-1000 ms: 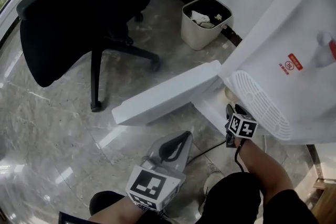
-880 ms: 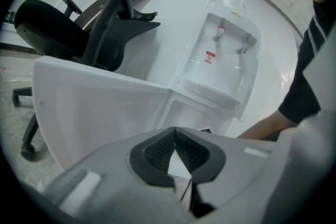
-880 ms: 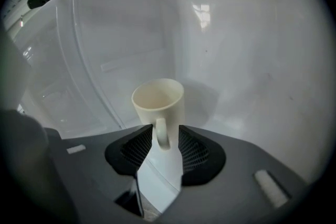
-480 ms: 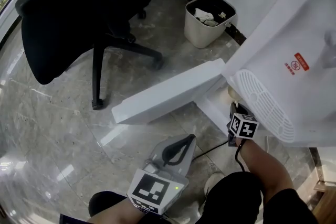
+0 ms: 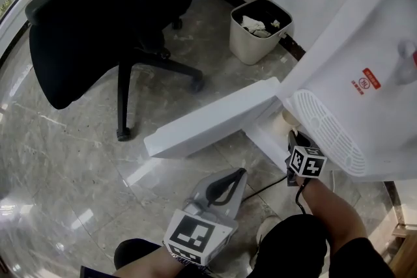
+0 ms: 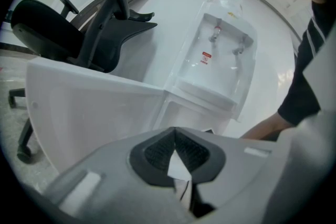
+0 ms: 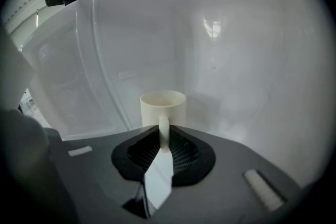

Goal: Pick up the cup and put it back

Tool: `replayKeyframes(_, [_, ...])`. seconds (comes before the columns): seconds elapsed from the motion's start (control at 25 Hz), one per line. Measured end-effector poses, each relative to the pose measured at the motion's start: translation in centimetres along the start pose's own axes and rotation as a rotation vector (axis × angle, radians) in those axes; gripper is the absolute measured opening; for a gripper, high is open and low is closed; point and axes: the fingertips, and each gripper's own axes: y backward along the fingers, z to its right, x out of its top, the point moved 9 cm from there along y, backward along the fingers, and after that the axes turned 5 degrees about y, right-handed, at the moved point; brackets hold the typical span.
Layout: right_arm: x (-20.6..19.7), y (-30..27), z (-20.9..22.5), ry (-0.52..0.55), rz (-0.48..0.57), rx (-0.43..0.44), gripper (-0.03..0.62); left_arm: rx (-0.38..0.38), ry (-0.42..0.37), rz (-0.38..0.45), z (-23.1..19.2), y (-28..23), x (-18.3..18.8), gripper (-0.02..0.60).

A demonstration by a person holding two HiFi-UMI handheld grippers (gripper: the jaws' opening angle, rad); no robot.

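While I crouched at a white dispenser [image 5: 365, 62], my right gripper [image 5: 294, 137] reached into its low cabinet, under the grille. Seen along that gripper [image 7: 164, 136], a cream cup [image 7: 163, 107] stood upright on the cabinet's white bottom, straight ahead and close. Its handle [image 7: 164, 128] pointed back at me and ran down between my two dark ribbed pads. The jaws were clamped on that handle from both sides, with the cup's body just beyond the tips. White walls closed in behind the cup and to its right; a curved clear panel stood to its left.

From the head view, my bare right forearm [image 5: 332, 205] stretched forward to the cabinet. The cabinet door [image 5: 208, 117] hung wide open, swung out to the left over the floor [image 5: 65, 159], which was grey glossy marble. A small red label [image 5: 363, 80] showed on the dispenser's front.

My left gripper [image 5: 242, 171] hung low in front of me, near the door's edge but not touching it. Along its own view [image 6: 175, 131], the jaws were together at the tips, with nothing between them. Beyond them lay the open door [image 6: 89, 107] and the dispenser [image 6: 215, 60].

A black chair [image 5: 98, 16] stood on the floor to the far left, well apart from both grippers. A cream bin [image 5: 242, 42] with crumpled paper inside stood against the wall, between the chair and the dispenser.
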Motion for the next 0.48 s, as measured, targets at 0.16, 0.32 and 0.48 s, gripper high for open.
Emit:
replayKeyframes(0.16, [0.9, 2.3, -1.4, 0.015, 0.011, 0.067, 0.054, 0.045, 0.021, 0.011, 0.4, 0.9, 0.7, 0.003])
replayKeyframes(0.32, [2.6, 7.2, -3.6, 0.050, -0.018, 0.186, 0.054, 0.099, 0.121, 0.042, 3.4, 3.2, 2.7, 0.003])
replayKeyframes(0.48, [4.9, 14.7, -7.8, 0.101, -0.072, 0.324, 0.054, 0.247, 0.174, 0.023, 5.7, 7.0, 3.4, 0.003])
